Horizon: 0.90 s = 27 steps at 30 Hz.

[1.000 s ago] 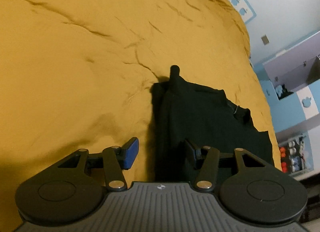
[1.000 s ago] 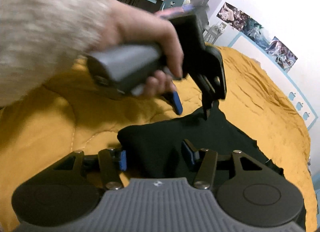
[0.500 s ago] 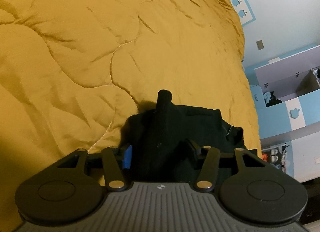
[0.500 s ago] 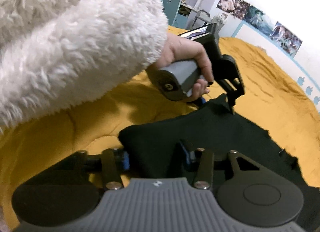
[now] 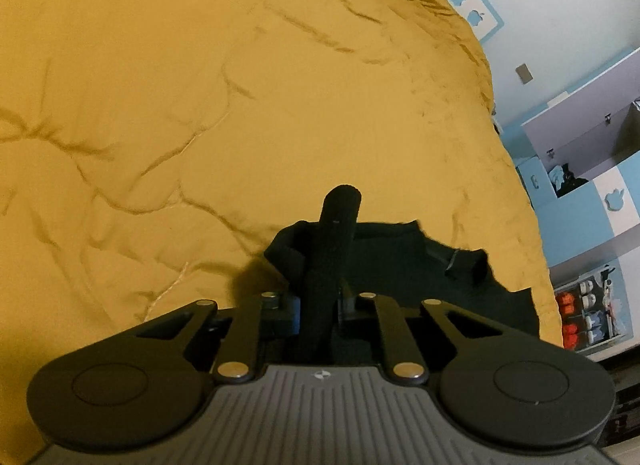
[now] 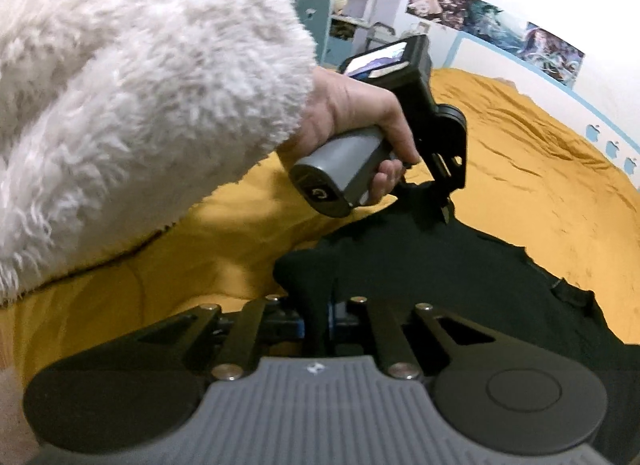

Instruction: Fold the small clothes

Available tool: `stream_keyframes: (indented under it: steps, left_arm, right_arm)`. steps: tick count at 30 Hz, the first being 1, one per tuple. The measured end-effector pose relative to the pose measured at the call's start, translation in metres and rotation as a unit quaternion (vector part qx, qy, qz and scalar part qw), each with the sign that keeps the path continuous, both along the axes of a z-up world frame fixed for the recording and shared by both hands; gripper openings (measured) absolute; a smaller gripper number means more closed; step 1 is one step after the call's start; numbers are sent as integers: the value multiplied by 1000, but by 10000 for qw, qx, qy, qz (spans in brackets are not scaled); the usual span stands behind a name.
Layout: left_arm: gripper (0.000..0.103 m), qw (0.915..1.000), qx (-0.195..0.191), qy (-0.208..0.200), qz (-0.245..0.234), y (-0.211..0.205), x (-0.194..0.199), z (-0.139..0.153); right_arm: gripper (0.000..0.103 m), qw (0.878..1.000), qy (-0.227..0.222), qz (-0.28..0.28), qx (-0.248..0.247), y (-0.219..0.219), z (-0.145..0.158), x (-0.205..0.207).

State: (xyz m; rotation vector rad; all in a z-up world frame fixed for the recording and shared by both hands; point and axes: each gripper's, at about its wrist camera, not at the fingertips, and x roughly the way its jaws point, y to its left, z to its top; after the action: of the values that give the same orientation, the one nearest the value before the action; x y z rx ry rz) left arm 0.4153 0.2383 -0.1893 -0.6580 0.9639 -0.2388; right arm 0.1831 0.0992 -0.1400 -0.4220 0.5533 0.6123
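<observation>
A: Now that both pairs of fingers have closed, what do you have?

B: A second ago they stood apart around the cloth. Now my left gripper (image 5: 322, 305) is clamped on a bunched ridge of the black garment (image 5: 400, 261), and my right gripper (image 6: 320, 321) is pinched on another edge of it, at the near corner.

A: Where is the garment?

B: On the yellow quilt (image 5: 200, 105), towards its near right side. In the right view my left hand (image 6: 360, 133) and its tool sit at the far edge of the cloth, so I hold it at two points.

A: What does that mean for the fold?

B: I judge I can lift and carry one edge over.

A: How does it feel?

B: Thin, limp, matt knit; it puckers where I pinch it. The quilt is soft, puffy and creased, and my sleeve (image 6: 140, 105) is thick white fleece.
</observation>
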Motion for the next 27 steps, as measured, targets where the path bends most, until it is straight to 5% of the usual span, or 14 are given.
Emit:
stream_keyframes:
  steps: [6, 15, 27]
  left_arm:
    - [15, 9994, 309, -101, 132, -30, 0, 44]
    - [15, 9944, 1024, -239, -117, -138, 25, 95]
    - [15, 9828, 1570, -157, -959, -314, 63, 91]
  right_arm:
    - [2, 9985, -99, -316, 431, -41, 28, -6]
    - [2, 9854, -235, -1235, 1144, -139, 57, -3]
    - [2, 9479, -52, -2667, 1744, -291, 44, 0]
